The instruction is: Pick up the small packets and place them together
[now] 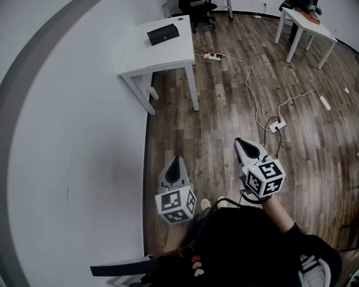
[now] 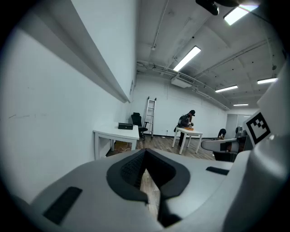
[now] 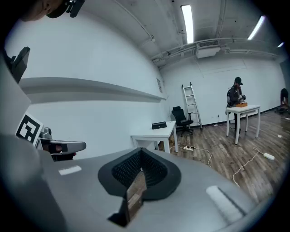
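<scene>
No small packets show in any view. In the head view my left gripper (image 1: 176, 162) is held over the wooden floor beside the white wall, its jaws together with nothing between them. To its right, my right gripper (image 1: 242, 143) is also shut and empty, pointing ahead and slightly down. The left gripper view looks along its shut jaws (image 2: 146, 153) toward a white table (image 2: 118, 133). The right gripper view looks past its shut jaws (image 3: 140, 153) at the same table (image 3: 156, 133).
The white table (image 1: 162, 55) ahead stands against the wall and carries a black box (image 1: 163, 34). A second white table (image 1: 307, 23) stands far right, where a person (image 3: 236, 94) works. Cables and power strips (image 1: 274, 126) lie on the floor. An office chair (image 1: 198, 10) and a ladder (image 2: 150, 116) stand at the back.
</scene>
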Demonstrator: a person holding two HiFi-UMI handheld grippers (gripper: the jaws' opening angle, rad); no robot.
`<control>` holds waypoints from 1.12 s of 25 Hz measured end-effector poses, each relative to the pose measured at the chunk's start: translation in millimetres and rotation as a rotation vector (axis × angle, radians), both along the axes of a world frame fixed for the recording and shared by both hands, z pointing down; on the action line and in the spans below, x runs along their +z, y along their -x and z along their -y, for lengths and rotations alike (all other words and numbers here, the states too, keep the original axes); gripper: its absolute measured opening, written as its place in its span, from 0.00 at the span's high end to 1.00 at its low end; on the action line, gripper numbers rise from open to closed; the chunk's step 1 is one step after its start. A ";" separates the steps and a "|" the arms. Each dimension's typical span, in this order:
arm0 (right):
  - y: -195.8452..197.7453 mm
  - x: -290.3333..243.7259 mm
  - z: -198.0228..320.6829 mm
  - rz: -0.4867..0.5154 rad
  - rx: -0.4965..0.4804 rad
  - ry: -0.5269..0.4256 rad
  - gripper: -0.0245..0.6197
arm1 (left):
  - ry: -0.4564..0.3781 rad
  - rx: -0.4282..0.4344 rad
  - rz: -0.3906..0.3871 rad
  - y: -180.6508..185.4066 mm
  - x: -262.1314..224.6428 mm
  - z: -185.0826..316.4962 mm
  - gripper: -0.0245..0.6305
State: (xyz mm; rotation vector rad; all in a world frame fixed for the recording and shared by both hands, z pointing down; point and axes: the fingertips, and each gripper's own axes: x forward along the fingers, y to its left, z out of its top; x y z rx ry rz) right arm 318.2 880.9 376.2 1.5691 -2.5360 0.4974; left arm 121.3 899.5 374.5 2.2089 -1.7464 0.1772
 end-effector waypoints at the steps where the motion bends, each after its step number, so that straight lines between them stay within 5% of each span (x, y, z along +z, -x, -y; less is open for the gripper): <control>1: -0.5 0.2 -0.5 0.001 0.001 0.002 0.96 | 0.001 0.002 0.000 -1.0 0.4 -0.5 0.96; 19: 22.9 -11.4 3.9 0.073 0.002 -0.048 0.96 | 0.004 0.006 0.010 28.9 0.2 -6.8 0.96; 28: 46.4 4.1 22.8 0.012 0.024 -0.057 0.96 | 0.055 0.037 0.005 54.3 27.3 10.9 0.96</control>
